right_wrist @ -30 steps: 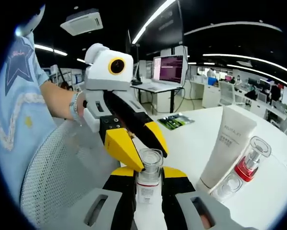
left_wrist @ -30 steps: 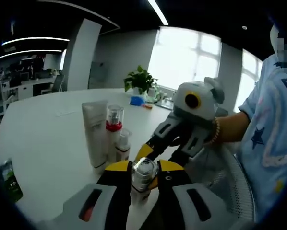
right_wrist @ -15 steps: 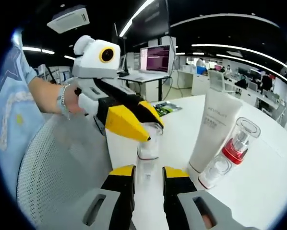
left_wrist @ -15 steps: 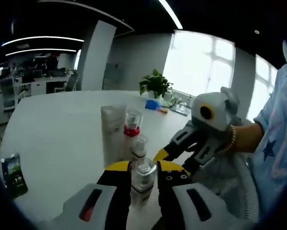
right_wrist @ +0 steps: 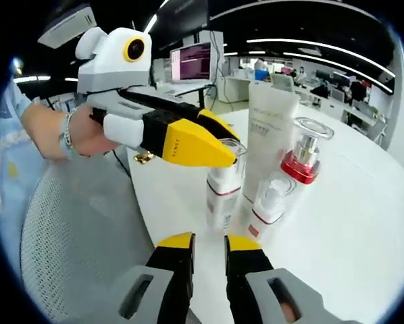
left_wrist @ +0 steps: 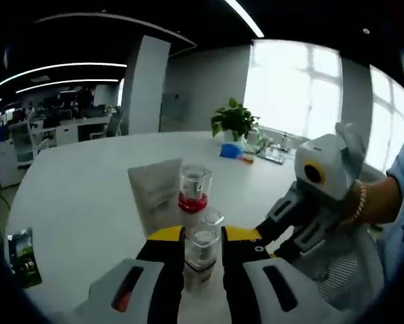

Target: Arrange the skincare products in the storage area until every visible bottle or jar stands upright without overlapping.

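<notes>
A small clear-capped bottle (left_wrist: 202, 259) with a red band (right_wrist: 222, 192) is upright between the yellow jaws of my left gripper (left_wrist: 203, 235), which is shut on it near the cap. Right behind it stand a white tube (left_wrist: 155, 196) (right_wrist: 269, 131), a red-collared pump bottle (left_wrist: 194, 189) (right_wrist: 302, 156) and a small clear pump bottle (left_wrist: 209, 219) (right_wrist: 269, 202), all upright and close together. My right gripper (right_wrist: 209, 241) is open, drawn back from the bottle, with nothing between its jaws. It comes into the left gripper view from the right (left_wrist: 278, 237). The left gripper (right_wrist: 230, 154) reaches in from the left.
All this is near the edge of a round white table (left_wrist: 73, 182). A grey mesh chair (right_wrist: 73, 229) sits just off that edge. A dark packet (left_wrist: 23, 253) lies at the left. A potted plant (left_wrist: 234, 121) stands far back. A person's hand (right_wrist: 60, 135) holds the left gripper.
My right gripper let go of the banded bottle and pulled back. The left gripper, still shut on it, brought it next to the tube and pump bottles.
</notes>
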Tool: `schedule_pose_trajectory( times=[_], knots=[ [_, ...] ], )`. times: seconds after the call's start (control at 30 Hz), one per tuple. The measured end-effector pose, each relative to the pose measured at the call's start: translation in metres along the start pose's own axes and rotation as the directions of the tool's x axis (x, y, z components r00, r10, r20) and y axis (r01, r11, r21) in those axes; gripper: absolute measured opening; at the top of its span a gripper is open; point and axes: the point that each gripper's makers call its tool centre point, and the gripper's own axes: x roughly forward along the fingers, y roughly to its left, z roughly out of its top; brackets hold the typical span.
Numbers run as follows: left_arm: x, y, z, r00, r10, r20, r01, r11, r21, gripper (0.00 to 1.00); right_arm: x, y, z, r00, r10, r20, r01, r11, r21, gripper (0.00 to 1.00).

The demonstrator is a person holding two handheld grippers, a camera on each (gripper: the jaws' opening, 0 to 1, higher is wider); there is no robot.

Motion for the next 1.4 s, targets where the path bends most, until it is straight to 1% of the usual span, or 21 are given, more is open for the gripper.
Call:
schedule_pose_trajectory(
  times=[0.07,0.1,0.17,0.3,0.4,0.5,0.57,0.67,0.73,0.77,0.83,0.93,1.07,1.1,1.17,1.23,1.27,1.3,1.37,1.4],
  knots=[
    [0.004,0.001,-0.004,1.000,0.009,-0.008,-0.009,1.000,-0.022,0.16,0.001,-0.001,-0.002,1.000,-0.004,-0.008,0.004,1.000,0.005,0.10],
    [0.005,0.001,-0.005,1.000,0.011,-0.002,-0.011,1.000,-0.024,0.16,0.002,-0.001,-0.004,1.000,-0.003,-0.018,0.003,1.000,0.011,0.10],
    [0.006,0.001,-0.006,1.000,0.025,-0.002,-0.025,1.000,-0.017,0.16,0.002,-0.001,-0.005,1.000,-0.003,-0.025,0.004,1.000,0.009,0.10],
    [0.006,0.002,-0.008,1.000,0.025,0.007,-0.024,0.999,-0.021,0.17,0.003,0.002,-0.007,0.999,0.004,-0.036,-0.004,1.000,-0.007,0.10],
    [0.008,0.002,-0.013,1.000,0.027,-0.002,-0.027,1.000,-0.015,0.17,0.005,0.004,-0.007,0.999,0.016,-0.043,-0.016,1.000,-0.020,0.10],
    [0.007,0.004,-0.012,1.000,0.029,0.010,-0.029,0.999,-0.031,0.17,0.006,0.004,-0.007,0.999,0.022,-0.042,-0.023,0.999,-0.023,0.10],
    [0.007,0.004,-0.012,1.000,0.028,0.013,-0.028,1.000,-0.009,0.17,0.007,0.004,-0.008,0.999,0.022,-0.047,-0.023,0.999,-0.026,0.10],
    [0.005,0.004,-0.012,1.000,0.025,0.015,-0.024,0.999,-0.027,0.18,0.007,0.004,-0.009,0.998,0.021,-0.053,-0.023,0.999,-0.028,0.10],
    [0.004,0.005,-0.012,1.000,0.024,0.018,-0.024,0.999,-0.023,0.18,0.008,0.003,-0.010,0.998,0.021,-0.058,-0.022,0.999,-0.027,0.10],
    [0.003,0.005,-0.012,1.000,0.022,0.018,-0.021,1.000,-0.019,0.18,0.008,0.003,-0.010,0.998,0.020,-0.059,-0.022,0.999,-0.028,0.10],
    [0.002,0.004,-0.011,1.000,0.017,0.024,-0.017,1.000,0.001,0.23,0.008,0.003,-0.011,0.998,0.022,-0.063,-0.024,0.999,-0.028,0.10],
    [0.001,0.000,-0.012,1.000,-0.003,0.021,0.002,1.000,0.025,0.23,0.009,0.005,-0.012,0.997,0.030,-0.066,-0.032,0.999,-0.027,0.10],
    [-0.004,-0.006,-0.011,0.999,-0.038,0.011,0.037,0.998,0.048,0.31,0.010,0.005,-0.014,0.996,0.029,-0.080,-0.032,0.999,-0.033,0.10],
    [-0.006,-0.008,-0.014,0.998,-0.058,-0.011,0.058,0.997,0.056,0.33,0.010,0.004,-0.015,0.996,0.027,-0.086,-0.031,0.999,-0.036,0.10],
    [-0.007,-0.009,-0.020,0.996,-0.074,-0.050,0.077,0.994,0.076,0.35,0.010,0.004,-0.017,0.995,0.025,-0.093,-0.028,0.999,-0.035,0.10],
    [-0.007,-0.008,-0.028,0.992,-0.073,-0.100,0.084,0.990,0.109,0.34,0.010,0.003,-0.018,0.995,0.023,-0.099,-0.026,0.999,-0.027,0.10],
    [-0.006,-0.005,-0.035,0.989,-0.056,-0.135,0.074,0.989,0.129,0.34,0.010,0.002,-0.019,0.994,0.023,-0.103,-0.025,0.999,-0.020,0.10],
    [-0.005,-0.005,-0.042,0.984,-0.056,-0.167,0.079,0.988,0.136,0.33,0.010,0.000,-0.019,0.994,0.021,-0.106,-0.023,1.000,-0.014,0.10],
    [-0.003,-0.005,-0.056,0.970,-0.060,-0.236,0.091,0.988,0.126,0.33,0.009,-0.004,-0.022,0.993,0.008,-0.114,-0.008,1.000,-0.002,0.10],
    [-0.001,-0.001,-0.064,0.962,-0.042,-0.269,0.077,0.989,0.123,0.32,0.008,-0.007,-0.022,0.993,-0.002,-0.115,0.003,1.000,0.007,0.10]
  ],
)
